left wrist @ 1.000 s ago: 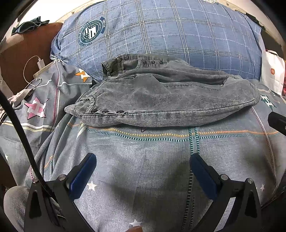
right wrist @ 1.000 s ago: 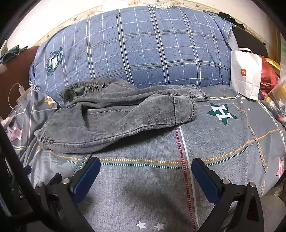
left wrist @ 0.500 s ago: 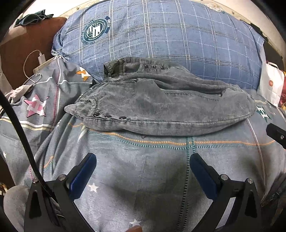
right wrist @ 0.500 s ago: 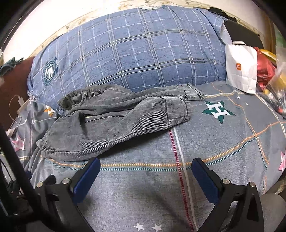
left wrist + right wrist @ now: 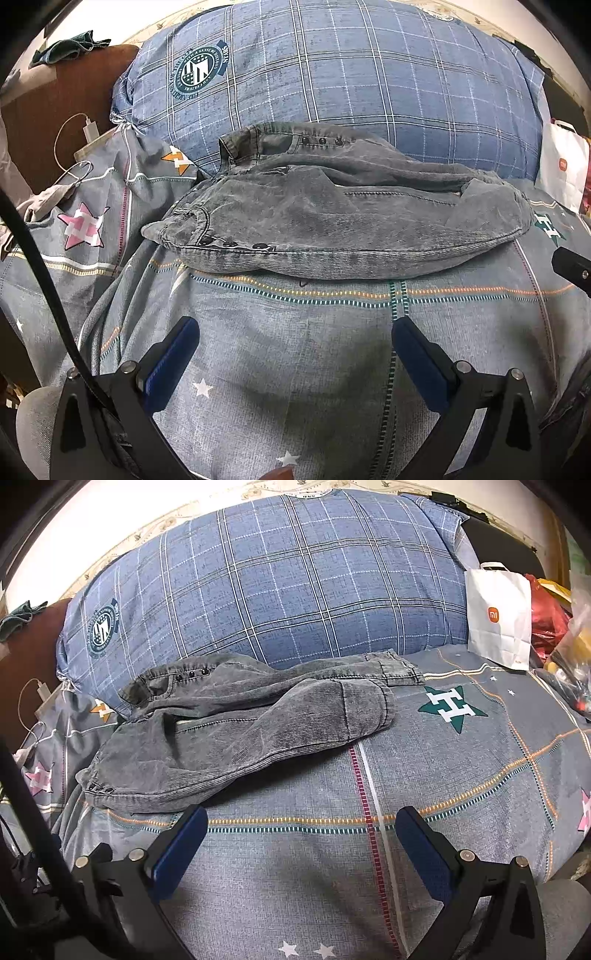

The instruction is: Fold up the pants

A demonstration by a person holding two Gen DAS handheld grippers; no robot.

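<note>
So both tongs, left (image 5: 295, 363) and right (image 5: 301, 845), hang released over the bed (image 5: 461, 775), with the pants (image 5: 236, 734) bunched against the pillow (image 5: 277, 583); probably limp heavy denim that sags, so pinch the stiff waistband (image 5: 280, 134) and leg hem (image 5: 400, 668).

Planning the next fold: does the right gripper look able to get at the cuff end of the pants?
Probably yes. The right gripper is open and empty, and only bare bedspread lies between it and the pants cuff.
</note>
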